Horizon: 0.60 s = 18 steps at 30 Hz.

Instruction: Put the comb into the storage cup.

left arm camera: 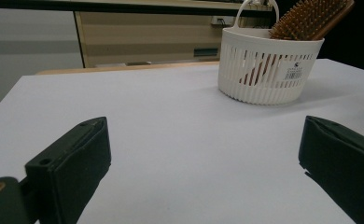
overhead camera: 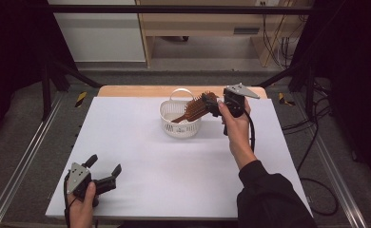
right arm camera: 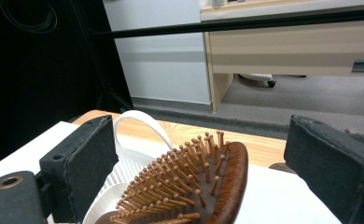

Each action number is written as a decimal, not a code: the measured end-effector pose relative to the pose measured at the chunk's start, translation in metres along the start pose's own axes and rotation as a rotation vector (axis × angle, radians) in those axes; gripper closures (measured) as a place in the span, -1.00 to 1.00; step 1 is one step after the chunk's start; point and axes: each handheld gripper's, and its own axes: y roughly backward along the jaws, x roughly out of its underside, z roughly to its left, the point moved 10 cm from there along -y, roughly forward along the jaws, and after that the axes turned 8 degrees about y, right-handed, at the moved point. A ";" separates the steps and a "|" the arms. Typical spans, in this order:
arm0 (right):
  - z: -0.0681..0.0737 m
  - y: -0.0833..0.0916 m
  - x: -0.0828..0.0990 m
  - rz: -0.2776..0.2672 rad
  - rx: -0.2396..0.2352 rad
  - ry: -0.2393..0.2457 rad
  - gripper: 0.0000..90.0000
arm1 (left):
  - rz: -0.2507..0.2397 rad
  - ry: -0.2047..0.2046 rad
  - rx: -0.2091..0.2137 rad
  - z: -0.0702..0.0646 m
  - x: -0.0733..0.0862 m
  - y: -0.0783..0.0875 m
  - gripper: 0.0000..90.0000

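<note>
While leaning in basket [overhead camera: 180, 119], hairbrush [overhead camera: 196, 107] sits between right claw [overhead camera: 218, 103] jaws.

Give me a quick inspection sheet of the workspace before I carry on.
Surface: white table top, bare around the items.
Job's things: wooden hairbrush standing handle-down in the white basket, head leaning over the rim.
Clutter: nothing seen.
Grippers: left gripper open, resting at the near left corner; right gripper open at the brush head, pads not touching it.
Cables: black cable trailing along the right hand; more cables on the floor at right.
Surroundings: dark frame, wooden furniture behind.
</note>
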 end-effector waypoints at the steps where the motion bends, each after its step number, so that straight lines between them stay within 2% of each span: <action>1: -0.001 0.001 -0.001 -0.003 0.001 0.003 -0.80 | -0.001 -0.001 0.000 0.000 0.000 0.000 -0.95; 11: -0.007 0.005 -0.014 -0.038 0.027 0.037 -0.84 | 0.002 -0.002 -0.006 0.001 0.001 0.000 -0.95; 18: -0.007 0.012 -0.020 -0.050 0.024 0.050 -0.87 | 0.007 -0.002 -0.009 0.002 0.002 0.002 -0.95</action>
